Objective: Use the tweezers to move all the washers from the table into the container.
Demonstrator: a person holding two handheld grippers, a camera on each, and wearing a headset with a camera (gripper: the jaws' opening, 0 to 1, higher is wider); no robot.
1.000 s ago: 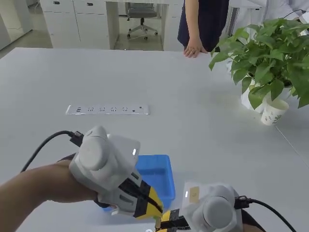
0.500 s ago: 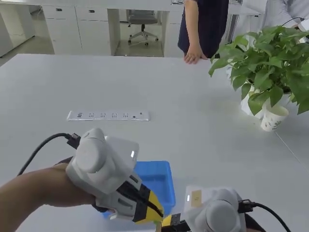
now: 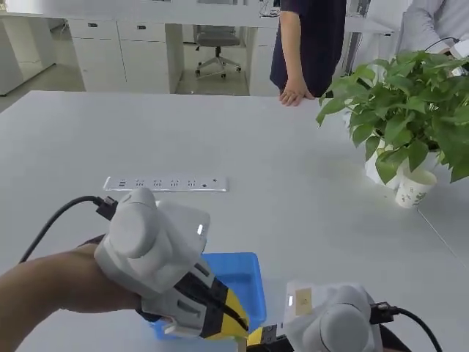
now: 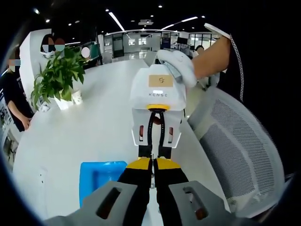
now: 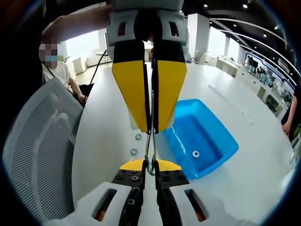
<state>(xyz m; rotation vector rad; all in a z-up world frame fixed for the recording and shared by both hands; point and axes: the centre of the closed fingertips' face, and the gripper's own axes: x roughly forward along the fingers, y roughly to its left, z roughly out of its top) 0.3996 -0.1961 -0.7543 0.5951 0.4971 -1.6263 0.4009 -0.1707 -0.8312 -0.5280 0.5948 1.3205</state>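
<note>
Barely a shift in the last second, only the headset tipping up. The left gripper and the right gripper stay nose to nose just beside the blue container, both clenched on the tweezers. One washer lies inside the container, and two more washers wait on the table right beside it. It looks like a regrip, with no pick yet.

A: Is the light good here?
B: Yes, bright and even. It comes from the long ceiling light strips. Shadows on the flat white tabletop are very soft.
A: Any defects?
B: Both gripper views bend strongly at the edges. The thin metal tweezers look sharp.
</note>
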